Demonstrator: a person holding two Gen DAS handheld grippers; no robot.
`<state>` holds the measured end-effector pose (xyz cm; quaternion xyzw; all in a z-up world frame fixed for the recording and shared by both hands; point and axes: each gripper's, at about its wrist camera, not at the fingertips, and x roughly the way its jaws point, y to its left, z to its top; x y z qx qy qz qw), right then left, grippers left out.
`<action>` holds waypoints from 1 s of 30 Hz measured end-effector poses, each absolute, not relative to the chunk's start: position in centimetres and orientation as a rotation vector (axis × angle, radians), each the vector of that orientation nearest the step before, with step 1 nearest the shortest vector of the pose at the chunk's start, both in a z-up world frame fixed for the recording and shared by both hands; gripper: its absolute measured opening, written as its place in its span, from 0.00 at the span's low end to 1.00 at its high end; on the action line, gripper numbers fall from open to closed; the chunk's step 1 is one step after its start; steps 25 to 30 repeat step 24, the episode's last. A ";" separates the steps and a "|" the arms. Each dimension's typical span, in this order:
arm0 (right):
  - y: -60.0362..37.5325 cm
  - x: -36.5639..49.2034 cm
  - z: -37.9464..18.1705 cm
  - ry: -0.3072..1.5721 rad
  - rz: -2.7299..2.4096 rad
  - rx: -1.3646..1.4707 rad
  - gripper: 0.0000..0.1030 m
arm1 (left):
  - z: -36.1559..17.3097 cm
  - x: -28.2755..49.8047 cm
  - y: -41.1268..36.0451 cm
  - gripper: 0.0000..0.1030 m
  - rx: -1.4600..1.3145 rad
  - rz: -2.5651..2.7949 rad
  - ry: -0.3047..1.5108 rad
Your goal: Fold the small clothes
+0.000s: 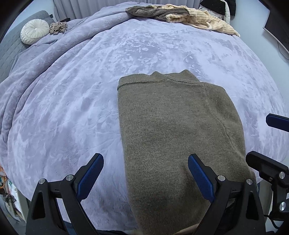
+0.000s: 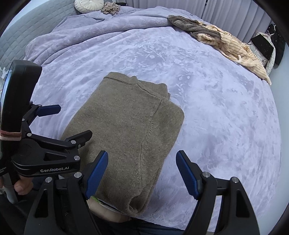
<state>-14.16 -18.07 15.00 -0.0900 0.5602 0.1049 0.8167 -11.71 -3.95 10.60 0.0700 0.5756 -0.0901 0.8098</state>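
Observation:
An olive-brown knitted sweater [image 1: 173, 130] [image 2: 130, 130] lies partly folded on the lilac bedspread [image 1: 72, 101], collar away from me, its near hem hanging over the bed's edge. My left gripper [image 1: 145, 168] hovers open above the sweater's near left edge, the left pad over the bedspread and the right pad over the knit. My right gripper [image 2: 142, 168] stands open over the sweater's near right edge, nothing pressed between its blue pads. In the right wrist view the left gripper [image 2: 59, 123] shows at the left, a hand [image 2: 21, 188] holding it.
A pile of beige striped and grey-brown clothes [image 1: 182, 16] [image 2: 222, 41] lies at the far edge of the bed. A round white cushion [image 1: 34, 34] and a crumpled tan garment [image 1: 58, 27] sit at the far left. Dark objects [image 2: 265, 47] stand beyond the bed's right side.

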 end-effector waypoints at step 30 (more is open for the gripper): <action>-17.2 -11.5 13.8 1.235 0.218 -0.221 0.78 | 10.1 -10.3 -3.0 0.92 0.115 -0.193 1.223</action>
